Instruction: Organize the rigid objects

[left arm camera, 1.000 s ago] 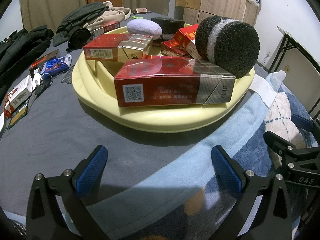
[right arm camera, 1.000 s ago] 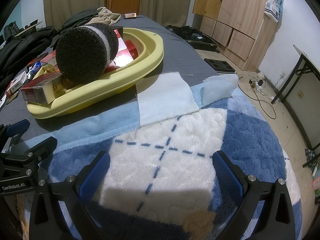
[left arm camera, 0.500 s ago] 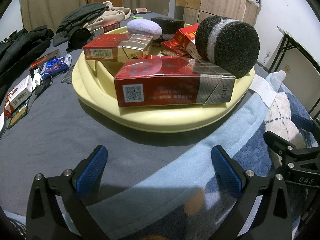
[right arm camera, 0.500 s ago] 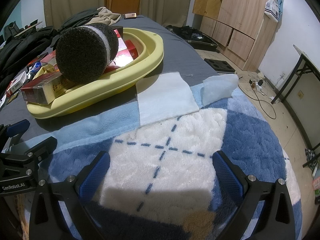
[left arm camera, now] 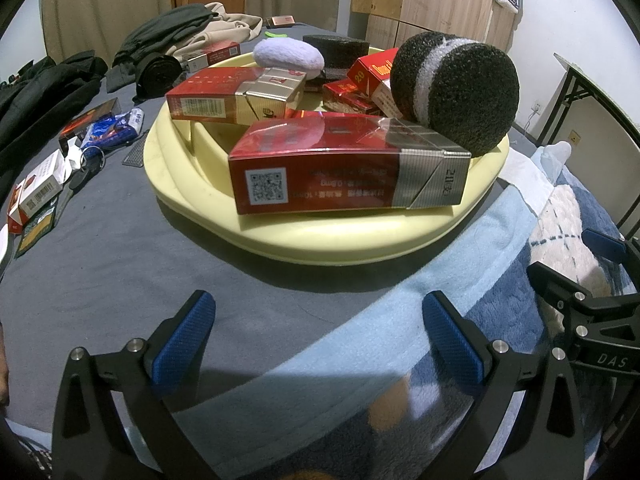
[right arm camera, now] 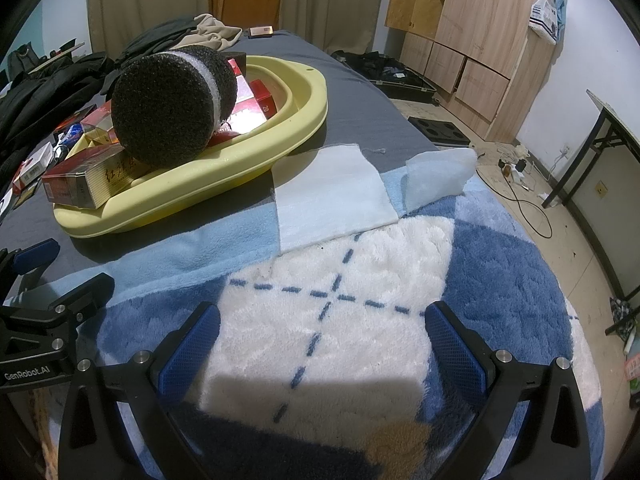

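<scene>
A yellow basin (left arm camera: pixel 332 236) sits on the grey bed and holds several red cigarette boxes, a large black sponge roll (left arm camera: pixel 456 94) with a white band, a lilac pad (left arm camera: pixel 290 54) and a black sponge. The nearest red box (left arm camera: pixel 344 168) lies on the basin's front rim. My left gripper (left arm camera: pixel 320 340) is open and empty, just short of the basin. My right gripper (right arm camera: pixel 324 344) is open and empty over the blue and white fleece blanket (right arm camera: pixel 360 280), with the basin (right arm camera: pixel 224 176) to its far left.
Loose boxes (left arm camera: pixel 38 188), packets and keys lie on the grey sheet left of the basin. Dark clothes (left arm camera: pixel 40 92) are piled at the back left. A white cloth (right arm camera: pixel 332 196) lies right of the basin. The bed edge, floor cables and a wooden wardrobe (right arm camera: pixel 472 32) are to the right.
</scene>
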`<act>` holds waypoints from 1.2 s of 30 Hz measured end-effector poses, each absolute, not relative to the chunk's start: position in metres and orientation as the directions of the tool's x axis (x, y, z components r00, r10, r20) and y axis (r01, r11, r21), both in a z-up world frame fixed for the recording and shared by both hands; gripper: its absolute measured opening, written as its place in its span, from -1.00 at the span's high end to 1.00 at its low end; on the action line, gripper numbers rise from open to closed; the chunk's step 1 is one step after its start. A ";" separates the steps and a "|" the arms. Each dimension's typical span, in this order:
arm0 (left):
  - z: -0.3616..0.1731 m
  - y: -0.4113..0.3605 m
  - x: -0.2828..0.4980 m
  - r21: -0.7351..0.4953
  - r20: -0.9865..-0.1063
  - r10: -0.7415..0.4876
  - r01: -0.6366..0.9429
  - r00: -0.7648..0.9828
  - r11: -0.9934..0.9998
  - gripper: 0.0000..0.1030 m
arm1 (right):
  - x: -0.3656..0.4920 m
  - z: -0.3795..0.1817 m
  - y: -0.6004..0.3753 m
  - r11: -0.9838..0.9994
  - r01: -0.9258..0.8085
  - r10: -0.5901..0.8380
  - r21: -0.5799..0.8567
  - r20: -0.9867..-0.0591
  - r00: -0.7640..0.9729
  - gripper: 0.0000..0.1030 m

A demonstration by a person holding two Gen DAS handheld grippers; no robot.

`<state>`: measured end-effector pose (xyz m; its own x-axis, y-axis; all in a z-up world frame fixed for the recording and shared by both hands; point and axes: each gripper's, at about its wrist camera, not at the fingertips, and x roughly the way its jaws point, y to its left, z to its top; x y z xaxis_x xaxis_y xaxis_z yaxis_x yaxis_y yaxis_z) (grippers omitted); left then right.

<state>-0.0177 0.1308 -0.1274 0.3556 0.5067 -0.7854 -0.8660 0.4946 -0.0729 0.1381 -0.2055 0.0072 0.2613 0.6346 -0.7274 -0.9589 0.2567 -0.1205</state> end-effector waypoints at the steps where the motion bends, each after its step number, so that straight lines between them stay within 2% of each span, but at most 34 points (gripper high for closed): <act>1: -0.127 0.131 -0.018 -0.071 -0.786 0.507 -0.866 0.354 0.495 -1.00 | 0.138 0.007 -0.205 0.257 -0.959 0.635 -0.120 -0.727 0.261 -0.99; 36: -0.127 0.131 -0.019 -0.077 -0.785 0.505 -0.866 0.359 0.495 -1.00 | 0.136 0.008 -0.207 0.254 -0.960 0.634 -0.121 -0.729 0.260 -0.99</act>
<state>-0.0187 0.1307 -0.1273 0.3587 0.5052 -0.7849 -0.8656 0.4948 -0.0771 0.1358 -0.2071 0.0081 0.2598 0.6338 -0.7285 -0.9595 0.2542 -0.1210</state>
